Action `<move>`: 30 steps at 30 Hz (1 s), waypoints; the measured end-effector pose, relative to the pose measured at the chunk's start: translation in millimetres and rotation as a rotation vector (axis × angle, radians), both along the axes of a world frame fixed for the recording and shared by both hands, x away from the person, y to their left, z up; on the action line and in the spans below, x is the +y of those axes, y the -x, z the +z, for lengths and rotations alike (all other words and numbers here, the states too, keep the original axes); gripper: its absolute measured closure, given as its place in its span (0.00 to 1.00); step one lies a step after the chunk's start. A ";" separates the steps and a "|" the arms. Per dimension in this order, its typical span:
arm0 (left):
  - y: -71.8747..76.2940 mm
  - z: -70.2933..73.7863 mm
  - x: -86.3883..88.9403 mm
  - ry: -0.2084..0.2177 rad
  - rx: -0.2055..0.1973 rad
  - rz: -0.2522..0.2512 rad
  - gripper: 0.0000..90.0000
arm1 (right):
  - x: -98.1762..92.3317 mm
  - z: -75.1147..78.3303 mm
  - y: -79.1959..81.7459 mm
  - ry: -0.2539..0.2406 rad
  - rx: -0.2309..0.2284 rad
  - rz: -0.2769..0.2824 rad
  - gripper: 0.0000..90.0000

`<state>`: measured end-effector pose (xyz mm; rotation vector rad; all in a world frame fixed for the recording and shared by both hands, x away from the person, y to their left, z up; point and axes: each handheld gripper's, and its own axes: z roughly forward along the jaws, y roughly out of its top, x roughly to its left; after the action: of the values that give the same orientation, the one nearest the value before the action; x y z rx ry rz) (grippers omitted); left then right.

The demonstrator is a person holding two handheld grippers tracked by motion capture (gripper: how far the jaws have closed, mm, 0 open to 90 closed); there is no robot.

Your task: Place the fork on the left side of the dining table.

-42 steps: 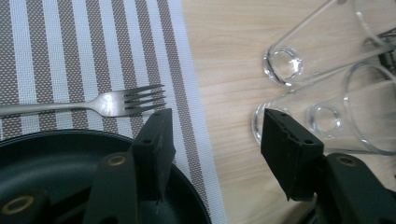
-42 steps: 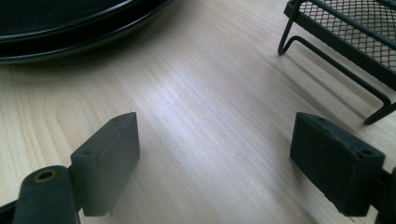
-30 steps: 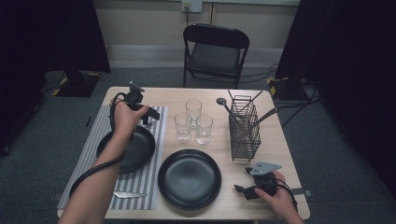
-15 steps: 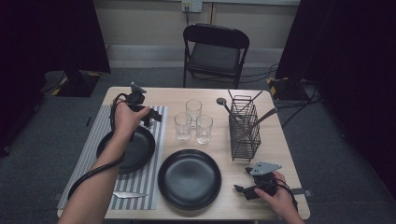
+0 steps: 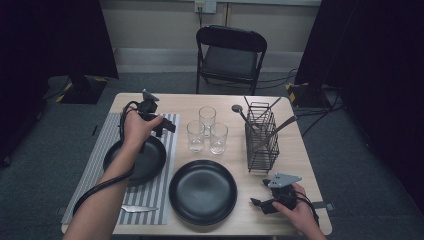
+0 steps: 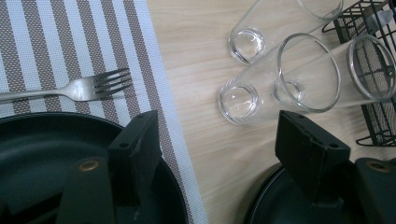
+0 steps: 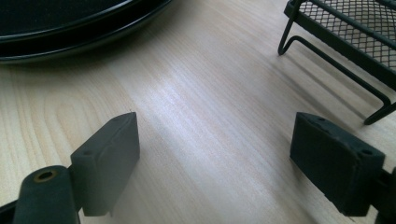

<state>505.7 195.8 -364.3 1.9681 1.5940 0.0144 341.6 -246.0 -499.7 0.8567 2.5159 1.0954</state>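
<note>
Your left gripper (image 5: 167,126) hangs above the far edge of the mat (image 5: 165,190), over the rim of the left plate (image 5: 150,167), and its fingers (image 6: 135,149) have just been opening; they now stand wide with nothing between them. In the left gripper view the fork (image 6: 79,88) lies flat on the stripes just beyond that plate, apart from both fingers, so I judge the fork is placed and released. The knife (image 5: 137,208) lies on the near end of the mat. This means the setting on this side looks nearly complete, and your left hand is free for the next thing, perhaps one of the glasses (image 5: 196,136) just beside the mat. Your right gripper (image 5: 261,205) rests low on the surface (image 7: 196,116) between the second plate (image 5: 202,192) and the rack (image 5: 261,137); its fingers (image 7: 109,161) are also spread wide and empty.
</note>
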 end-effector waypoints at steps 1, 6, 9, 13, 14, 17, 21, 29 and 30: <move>0.1 0.1 -0.9 0.001 0.003 0.004 0.34 | 0.0 0.0 0.0 0.000 -0.001 0.000 0.17; 0.0 0.5 -4.1 0.006 0.003 -0.005 0.34 | 0.0 0.0 0.0 0.000 -0.001 0.000 0.17; -1.2 1.1 -6.8 0.007 0.004 -0.013 0.34 | 0.0 0.0 0.0 0.000 -0.001 0.001 0.17; -2.3 0.9 -10.5 0.001 0.002 -0.032 0.34 | 0.0 0.0 -0.1 0.000 -0.001 0.001 0.17; -2.3 0.8 -12.0 0.008 0.007 -0.027 0.34 | 0.0 0.0 0.0 0.000 -0.001 0.000 0.17; -3.2 0.1 -13.6 0.002 0.005 -0.040 0.34 | 0.0 0.0 -0.1 0.000 -0.001 0.001 0.17; -2.6 -0.5 -15.6 0.001 0.010 -0.040 0.34 | 0.0 0.0 -0.1 0.000 -0.001 0.001 0.17; -1.2 1.2 -19.9 -0.004 0.013 -0.060 0.34 | 0.0 0.0 0.0 0.000 0.000 0.000 0.17; -1.1 1.7 -20.4 -0.003 0.010 -0.064 0.34 | 0.0 0.0 0.0 0.000 -0.001 0.001 0.17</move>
<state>506.7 175.4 -362.6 2.0243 1.5372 -0.0187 341.6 -246.0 -499.7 0.8553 2.5156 1.0954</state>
